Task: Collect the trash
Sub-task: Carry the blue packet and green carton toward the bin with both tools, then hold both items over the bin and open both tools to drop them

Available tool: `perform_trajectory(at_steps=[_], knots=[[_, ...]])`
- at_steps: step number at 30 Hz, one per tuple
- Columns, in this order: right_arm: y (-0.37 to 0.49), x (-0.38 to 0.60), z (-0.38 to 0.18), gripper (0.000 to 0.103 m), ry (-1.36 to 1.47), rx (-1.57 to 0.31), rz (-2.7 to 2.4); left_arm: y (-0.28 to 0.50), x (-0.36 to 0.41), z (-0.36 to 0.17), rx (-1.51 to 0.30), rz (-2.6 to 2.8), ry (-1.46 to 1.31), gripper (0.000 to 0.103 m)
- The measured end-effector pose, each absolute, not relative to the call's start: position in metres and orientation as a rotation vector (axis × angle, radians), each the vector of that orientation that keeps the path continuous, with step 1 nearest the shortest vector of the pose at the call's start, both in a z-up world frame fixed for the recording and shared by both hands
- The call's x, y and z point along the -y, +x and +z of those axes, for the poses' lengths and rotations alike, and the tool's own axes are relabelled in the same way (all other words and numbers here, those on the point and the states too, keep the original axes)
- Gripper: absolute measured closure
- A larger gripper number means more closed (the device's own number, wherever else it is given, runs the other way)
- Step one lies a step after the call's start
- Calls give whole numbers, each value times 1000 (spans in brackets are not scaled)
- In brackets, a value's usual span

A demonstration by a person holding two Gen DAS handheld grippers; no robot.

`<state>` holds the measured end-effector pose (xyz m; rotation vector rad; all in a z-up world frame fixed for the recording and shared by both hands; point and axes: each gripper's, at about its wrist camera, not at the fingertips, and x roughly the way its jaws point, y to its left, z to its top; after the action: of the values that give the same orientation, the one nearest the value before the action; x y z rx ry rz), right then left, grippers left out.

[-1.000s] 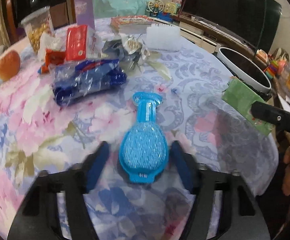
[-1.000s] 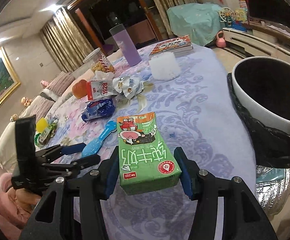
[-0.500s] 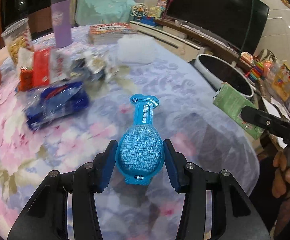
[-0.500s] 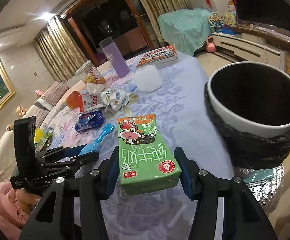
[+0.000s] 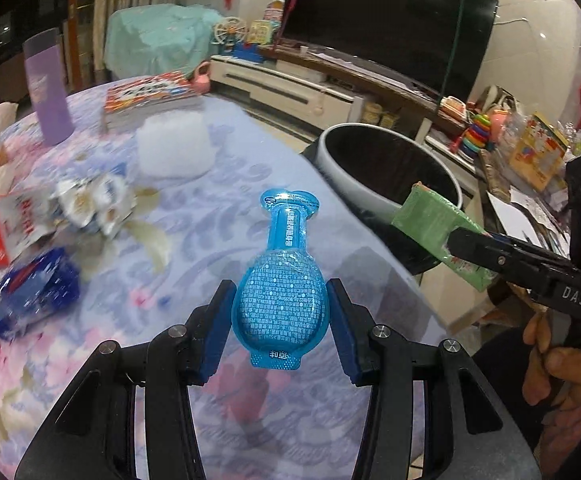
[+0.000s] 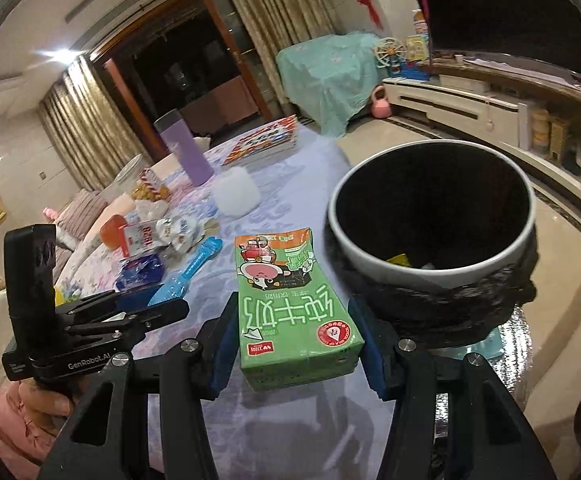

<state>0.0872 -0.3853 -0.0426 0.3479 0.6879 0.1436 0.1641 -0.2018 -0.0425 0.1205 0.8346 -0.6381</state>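
The right gripper (image 6: 296, 342) is clamped on the green milk carton (image 6: 290, 304), its blue pads pressing the carton's two long sides, so the carton's long axis runs straight out along the fingers. Taking the trash bin (image 6: 430, 276) as the landmark: the carton's far end sits just short of the bin's near-left rim, the bin's dark mouth lying ahead and to the right of the claw. This hand is the nearer of the two to the bin. Its gripper tilts downward, carried above the edge of the table (image 6: 298, 184) nearest the bin.

The left gripper (image 5: 280, 312) grips the blue bottle-shaped pouch (image 5: 280, 284) by its round belly, neck pointing away along the fingers toward the bin. From here the bin lies ahead and to the right, well apart, with open tablecloth between. This gripper also points down, held clear above the table.

Farther from the bin lie remaining wrappers (image 5: 86, 204) and a blue bag (image 5: 30, 292), still on the cloth.

Judgement: the carton needs only a short carry right and forward over the rim before release; the pouch would follow
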Motion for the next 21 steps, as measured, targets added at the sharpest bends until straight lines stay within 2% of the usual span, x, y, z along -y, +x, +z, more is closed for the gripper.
perform_trajectory(at_steps=[21], knots=[[105,459,-30,50,342,-684,-3,199,286,-18,-806,-765,180,57]])
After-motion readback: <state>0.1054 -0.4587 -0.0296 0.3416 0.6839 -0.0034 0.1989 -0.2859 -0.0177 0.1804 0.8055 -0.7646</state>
